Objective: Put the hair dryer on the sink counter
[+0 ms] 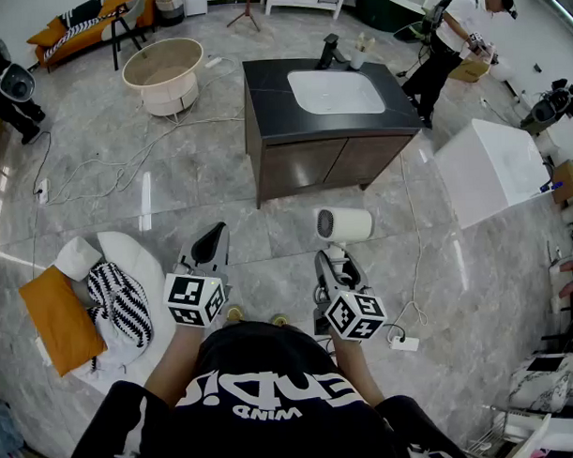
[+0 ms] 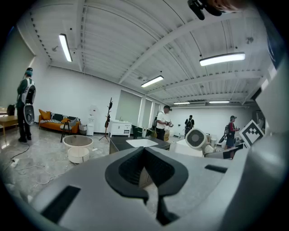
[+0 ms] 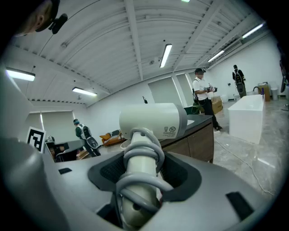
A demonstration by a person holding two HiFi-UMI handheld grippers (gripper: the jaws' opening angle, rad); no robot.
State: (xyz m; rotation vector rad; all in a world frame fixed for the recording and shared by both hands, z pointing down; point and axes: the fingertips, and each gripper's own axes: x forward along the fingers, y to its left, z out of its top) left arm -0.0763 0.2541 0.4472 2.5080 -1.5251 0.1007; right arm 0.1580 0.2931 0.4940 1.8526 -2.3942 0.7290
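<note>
A cream hair dryer (image 1: 345, 224) with its grey cord wound round the handle (image 3: 141, 178) is held in my right gripper (image 1: 337, 267), whose jaws are shut on the handle. Its barrel (image 3: 153, 120) points sideways above the jaws. My left gripper (image 1: 210, 248) hangs beside it with its jaws shut on nothing (image 2: 145, 173). The dark sink counter (image 1: 268, 104) with its white basin (image 1: 335, 91) and black tap stands ahead on a wooden cabinet, some way beyond both grippers.
A round white tub (image 1: 164, 75) stands left of the cabinet, with cables (image 1: 125, 163) trailing over the marble floor. A white block (image 1: 491, 169) stands to the right. A person (image 1: 453, 34) stands behind the counter. Cushions and a striped bag (image 1: 120, 300) lie at my left.
</note>
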